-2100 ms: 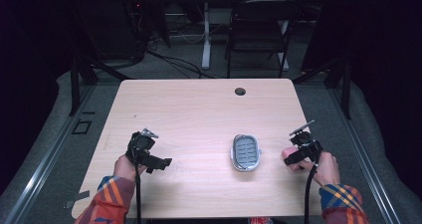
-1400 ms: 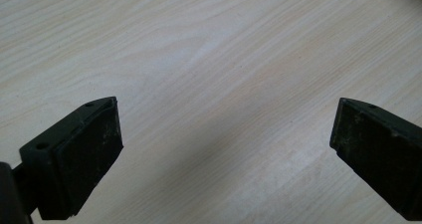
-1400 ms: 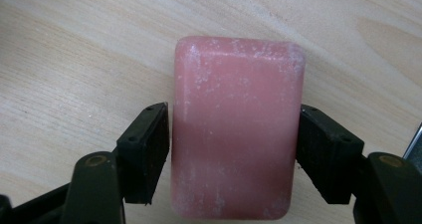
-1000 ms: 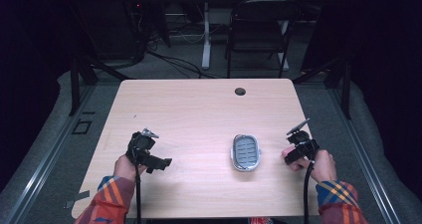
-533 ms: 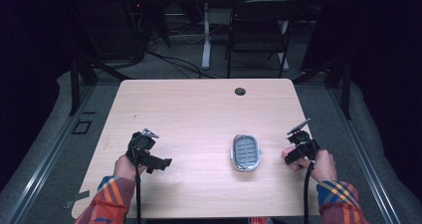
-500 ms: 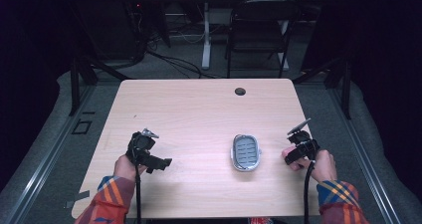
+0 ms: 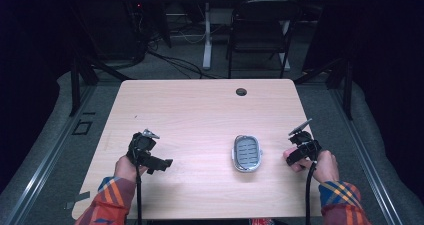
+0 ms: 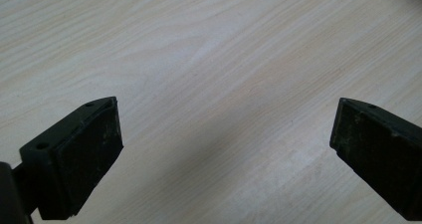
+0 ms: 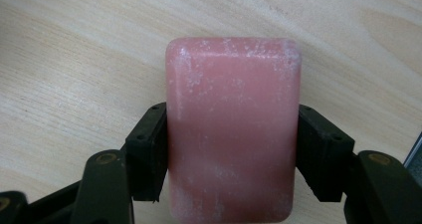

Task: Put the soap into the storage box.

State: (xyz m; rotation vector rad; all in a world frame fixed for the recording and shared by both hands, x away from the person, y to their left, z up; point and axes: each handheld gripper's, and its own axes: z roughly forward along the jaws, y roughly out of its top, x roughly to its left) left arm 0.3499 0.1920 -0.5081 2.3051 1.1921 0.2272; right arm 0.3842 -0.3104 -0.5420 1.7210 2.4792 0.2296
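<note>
Right gripper view: the right gripper (image 9: 234, 149) has its two black jaws closed against the long sides of a pink soap bar (image 9: 233, 129), which fills the centre of the frame. The bar is a rounded rectangle, waxy, with whitish powdery scuffs across its face. In the high view the bar is barely a pink speck at the right gripper (image 7: 298, 154), lower right of frame.

High view also gives the layout: a grey oval soap dish (image 7: 247, 153) with a ribbed insert, lower centre, just left of the right gripper and apart from it.

Left gripper (image 7: 161, 163), lower left: left gripper view shows its jaws spread wide, nothing between them, over the pale wood-grain table (image 8: 214, 59).
</note>
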